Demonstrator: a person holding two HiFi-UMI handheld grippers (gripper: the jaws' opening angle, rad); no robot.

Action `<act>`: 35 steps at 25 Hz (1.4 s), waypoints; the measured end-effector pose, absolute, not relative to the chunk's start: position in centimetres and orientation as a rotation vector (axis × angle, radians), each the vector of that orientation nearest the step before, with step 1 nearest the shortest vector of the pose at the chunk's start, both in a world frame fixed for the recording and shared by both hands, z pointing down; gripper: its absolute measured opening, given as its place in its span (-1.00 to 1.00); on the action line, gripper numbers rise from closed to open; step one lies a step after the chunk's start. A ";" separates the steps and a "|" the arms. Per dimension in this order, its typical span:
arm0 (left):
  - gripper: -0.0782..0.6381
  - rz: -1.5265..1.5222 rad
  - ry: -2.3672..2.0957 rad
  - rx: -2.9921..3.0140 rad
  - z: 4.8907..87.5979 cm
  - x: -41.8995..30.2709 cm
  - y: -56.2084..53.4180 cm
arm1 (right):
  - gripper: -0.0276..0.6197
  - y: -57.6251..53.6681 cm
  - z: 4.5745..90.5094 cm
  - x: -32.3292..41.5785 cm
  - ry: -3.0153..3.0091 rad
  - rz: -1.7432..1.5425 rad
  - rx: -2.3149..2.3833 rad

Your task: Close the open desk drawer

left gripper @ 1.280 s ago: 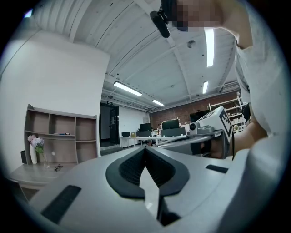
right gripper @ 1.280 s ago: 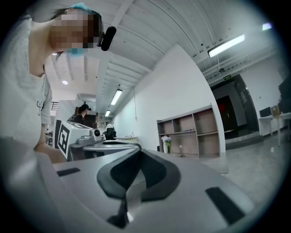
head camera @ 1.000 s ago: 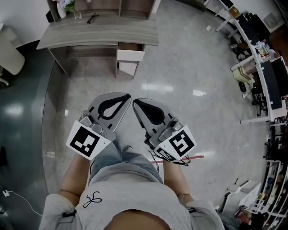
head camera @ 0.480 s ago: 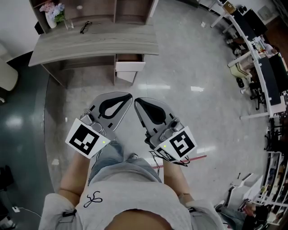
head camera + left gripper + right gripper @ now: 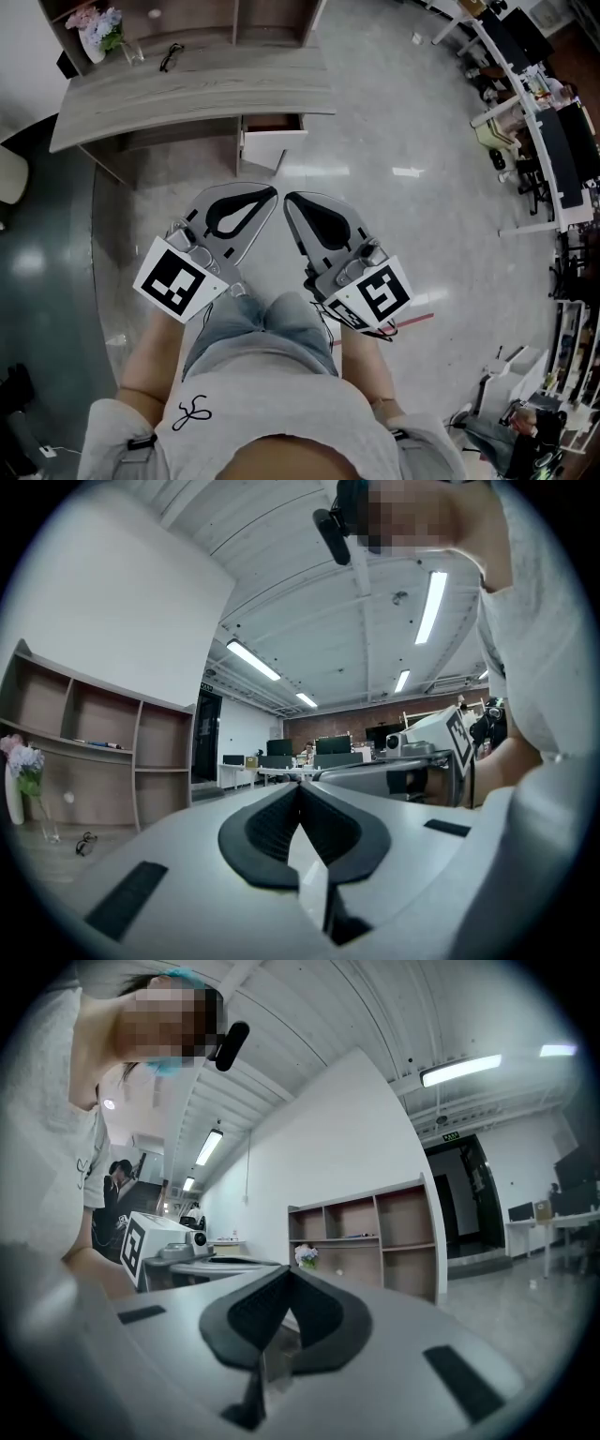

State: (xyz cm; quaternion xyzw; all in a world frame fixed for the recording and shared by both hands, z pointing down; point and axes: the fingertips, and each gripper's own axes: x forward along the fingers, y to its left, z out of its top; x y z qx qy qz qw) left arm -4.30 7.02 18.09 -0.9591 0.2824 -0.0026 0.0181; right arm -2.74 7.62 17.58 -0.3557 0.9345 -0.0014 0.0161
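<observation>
The grey wooden desk [image 5: 187, 89] stands at the top of the head view. Its drawer [image 5: 274, 138] with a white front is pulled out under the desk's right end, showing a brown inside. My left gripper [image 5: 272, 191] and right gripper [image 5: 288, 198] are held side by side in front of the person's legs, tips pointing at the drawer and well short of it. Both are shut with nothing between the jaws, as the left gripper view [image 5: 300, 786] and right gripper view [image 5: 288, 1270] show. The drawer is hidden in both gripper views.
Behind the desk is a wooden shelf unit [image 5: 234, 19]. A vase of flowers [image 5: 98, 26] and a pair of glasses [image 5: 173, 54] lie on the desk. White office desks [image 5: 534, 112] line the right side. A red floor mark [image 5: 417, 319] sits by the right gripper.
The desk and drawer have shifted down in the head view as the person stepped closer. Both grippers keep the same shut pose side by side.
</observation>
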 end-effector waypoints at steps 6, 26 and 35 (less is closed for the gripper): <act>-0.75 0.017 0.887 -3.007 18.8 -4.7 5.6 | -0.89 6.0 18.0 -2.7 2.908 -0.027 -1.133; -0.75 0.002 1.100 -2.922 20.4 -3.6 -4.6 | -0.89 -5.3 19.1 -1.7 2.980 -0.039 -0.896; -0.75 0.046 1.103 -2.920 22.2 -1.3 -9.8 | -0.90 -10.9 22.6 0.5 2.972 -0.041 -0.870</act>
